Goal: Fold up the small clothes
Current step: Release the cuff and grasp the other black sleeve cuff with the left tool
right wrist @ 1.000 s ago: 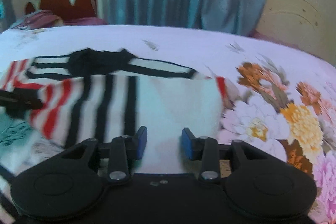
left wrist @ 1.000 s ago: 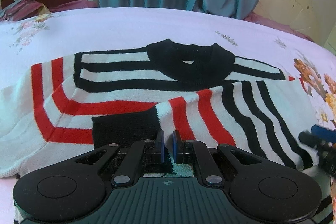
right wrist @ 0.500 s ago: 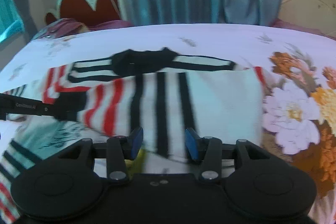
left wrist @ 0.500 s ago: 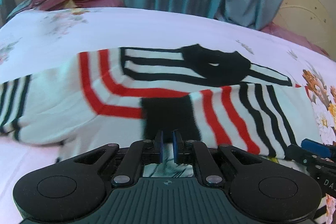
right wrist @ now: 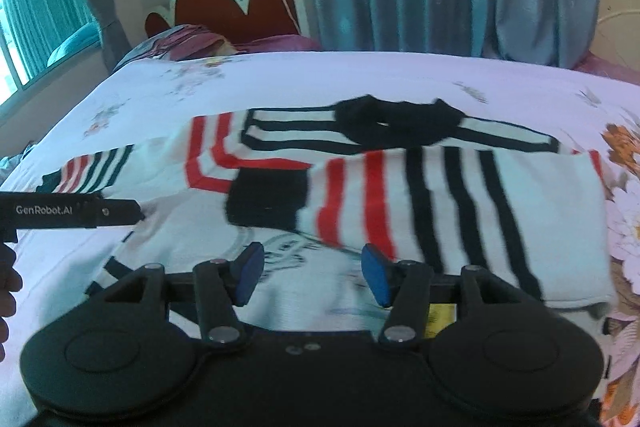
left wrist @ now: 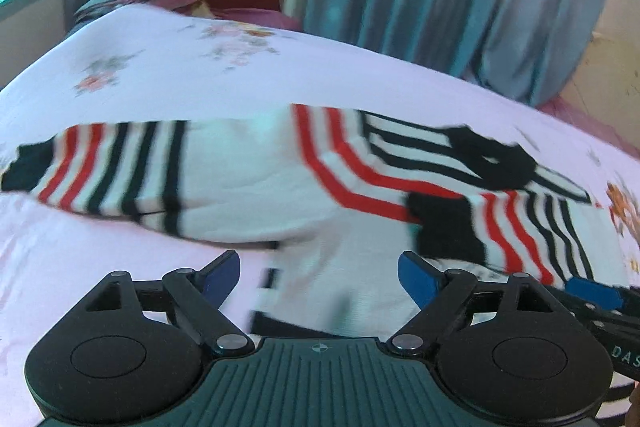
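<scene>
The left gripper (left wrist: 319, 275), a moment ago pinched on the black cuff (left wrist: 444, 223), now gapes wide and empty; the right gripper (right wrist: 309, 275) is open too. That sleeve lies folded across the sweater (right wrist: 400, 195) on the bed (right wrist: 280, 79); beyond the cuff, the other sleeve (left wrist: 120, 175) remains spread out.

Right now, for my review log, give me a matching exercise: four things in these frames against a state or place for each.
1. left gripper
2. sweater's right sleeve
3. sweater's left sleeve
4. headboard

A. folded across the body
B. behind the pillows, red
C. open, holding nothing
D. stretched out flat on the bed

Pairs: 1-C, 2-A, 3-D, 4-B
</scene>
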Demonstrator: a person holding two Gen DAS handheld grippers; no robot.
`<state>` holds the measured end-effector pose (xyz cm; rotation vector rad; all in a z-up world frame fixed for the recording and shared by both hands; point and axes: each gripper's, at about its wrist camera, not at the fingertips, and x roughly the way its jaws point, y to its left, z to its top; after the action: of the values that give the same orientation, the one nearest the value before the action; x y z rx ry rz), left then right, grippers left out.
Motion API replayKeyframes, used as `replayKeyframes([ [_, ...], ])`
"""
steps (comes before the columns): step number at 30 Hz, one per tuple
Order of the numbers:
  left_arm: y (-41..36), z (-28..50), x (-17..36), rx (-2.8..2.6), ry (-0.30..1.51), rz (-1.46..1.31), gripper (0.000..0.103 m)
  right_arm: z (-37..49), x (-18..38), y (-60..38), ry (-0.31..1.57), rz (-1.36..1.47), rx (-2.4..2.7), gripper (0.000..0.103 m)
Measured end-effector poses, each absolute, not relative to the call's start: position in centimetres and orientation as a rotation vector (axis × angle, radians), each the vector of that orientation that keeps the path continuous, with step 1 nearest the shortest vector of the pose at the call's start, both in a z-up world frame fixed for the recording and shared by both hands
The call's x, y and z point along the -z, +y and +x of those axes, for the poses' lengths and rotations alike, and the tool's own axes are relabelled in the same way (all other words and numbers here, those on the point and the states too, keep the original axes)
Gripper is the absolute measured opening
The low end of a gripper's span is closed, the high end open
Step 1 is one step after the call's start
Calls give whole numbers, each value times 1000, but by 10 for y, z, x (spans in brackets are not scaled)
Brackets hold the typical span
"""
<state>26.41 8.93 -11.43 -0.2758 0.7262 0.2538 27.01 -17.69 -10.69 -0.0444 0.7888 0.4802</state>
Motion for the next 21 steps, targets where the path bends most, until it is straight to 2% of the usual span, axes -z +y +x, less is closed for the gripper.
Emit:
replayKeyframes([
  [12, 234, 245, 153, -399, 716, -535, 85, 284, 117, -102, 818, -39, -482, 55],
  [21, 314, 234, 182, -514, 682, -666, 85, 291, 125, -66, 838, -49, -465, 55],
])
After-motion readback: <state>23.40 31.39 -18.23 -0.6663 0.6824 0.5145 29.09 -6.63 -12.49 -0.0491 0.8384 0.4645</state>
